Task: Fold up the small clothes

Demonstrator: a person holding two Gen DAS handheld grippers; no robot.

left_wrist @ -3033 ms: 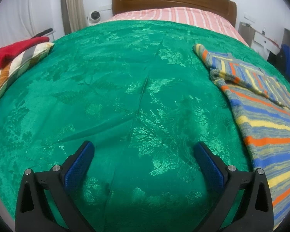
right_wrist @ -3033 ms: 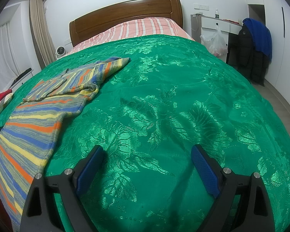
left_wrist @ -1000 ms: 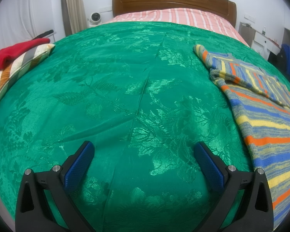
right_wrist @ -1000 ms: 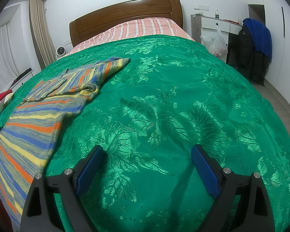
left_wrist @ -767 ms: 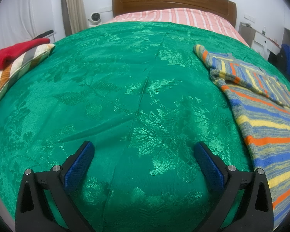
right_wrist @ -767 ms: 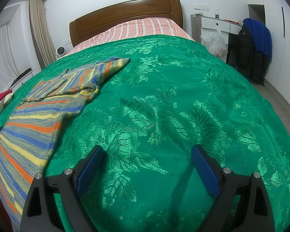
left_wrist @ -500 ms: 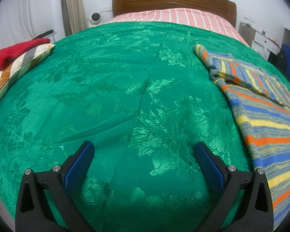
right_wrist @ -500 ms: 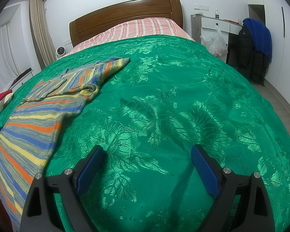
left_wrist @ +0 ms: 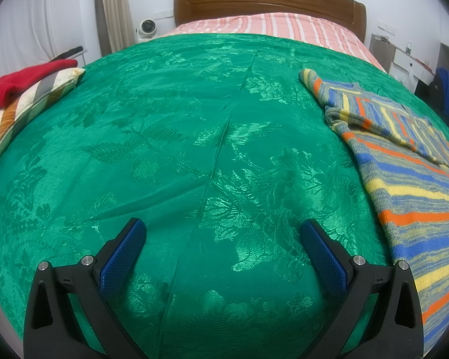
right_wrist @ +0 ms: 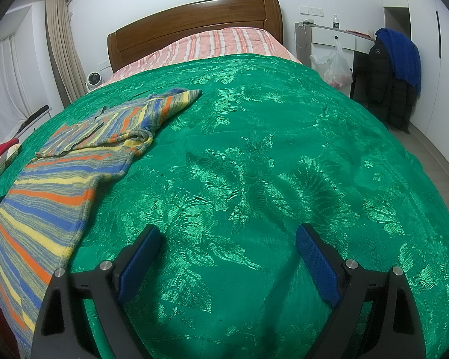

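Note:
A striped knit garment [left_wrist: 410,179] in blue, yellow, orange and grey lies flat on the green bedspread [left_wrist: 179,155], with one sleeve folded across its top. It sits at the right in the left wrist view and at the left in the right wrist view [right_wrist: 63,185]. My left gripper [left_wrist: 223,233] is open and empty over bare bedspread, left of the garment. My right gripper [right_wrist: 227,236] is open and empty over bare bedspread [right_wrist: 269,164], right of the garment.
A striped pillow with a red cloth [left_wrist: 24,80] lies at the bed's left edge. The wooden headboard [left_wrist: 269,3] and pink striped sheet [right_wrist: 218,42] are at the far end. A white desk [right_wrist: 332,36] and a dark jacket on a chair [right_wrist: 395,77] stand to the right.

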